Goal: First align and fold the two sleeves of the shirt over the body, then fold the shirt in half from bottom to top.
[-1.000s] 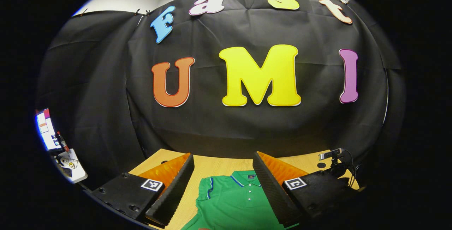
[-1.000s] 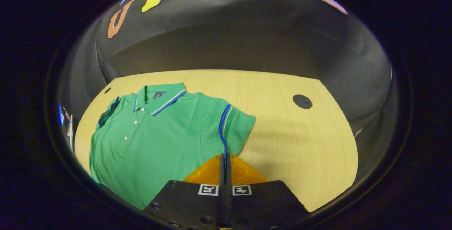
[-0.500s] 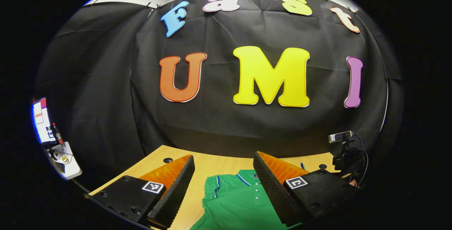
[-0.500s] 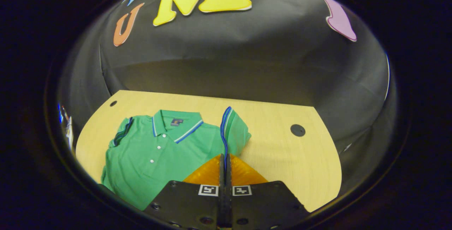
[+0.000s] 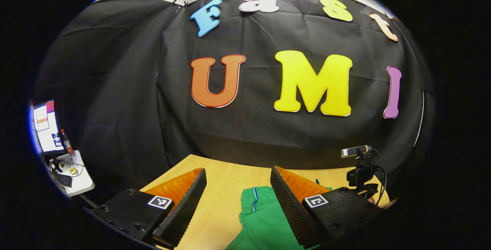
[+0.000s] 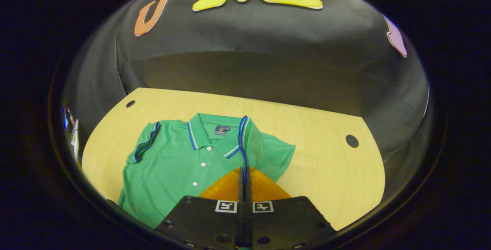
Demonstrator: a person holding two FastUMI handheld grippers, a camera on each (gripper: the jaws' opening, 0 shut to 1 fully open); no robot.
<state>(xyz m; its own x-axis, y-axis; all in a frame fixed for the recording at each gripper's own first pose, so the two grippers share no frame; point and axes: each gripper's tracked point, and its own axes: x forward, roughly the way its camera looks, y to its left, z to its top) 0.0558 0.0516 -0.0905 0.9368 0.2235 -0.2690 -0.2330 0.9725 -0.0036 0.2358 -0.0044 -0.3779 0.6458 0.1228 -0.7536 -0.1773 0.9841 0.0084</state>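
Right tongs (image 6: 244, 173) were clamped shut on the blue-trimmed cuff of the shirt's sleeve (image 6: 243, 142) — the cuff edge ran straight up from between the two closed fingers, raised off the cloth below and crossing over the collar area. Left tongs (image 5: 238, 192) were spread wide with nothing between the fingers, held above the worktop (image 5: 224, 188) and tilted toward the booth wall.

Worktop (image 6: 322, 165) was light wood with a curved front edge, and had a dark round hole (image 6: 351, 141) near its right side and a smaller hole (image 6: 130, 103) at the far left corner in the right gripper view.

Green polo shirt (image 6: 172, 165) lay face up on the left half of the worktop, collar pointing toward the back wall and buttons (image 6: 203, 164) running down the placket. Its other sleeve (image 6: 147, 144) lay folded in along the left edge of the body, blue trim showing. In the left gripper view a part of the shirt (image 5: 261, 219) showed between the open fingers, low down, one white-and-blue trim stripe visible.

Small camera on a stand (image 5: 358, 165) stood at the right edge of the worktop in the left gripper view — cable trailing from it. A lit screen (image 5: 44, 127) and a side shelf with clutter (image 5: 69, 169) sat far left, off the worktop.
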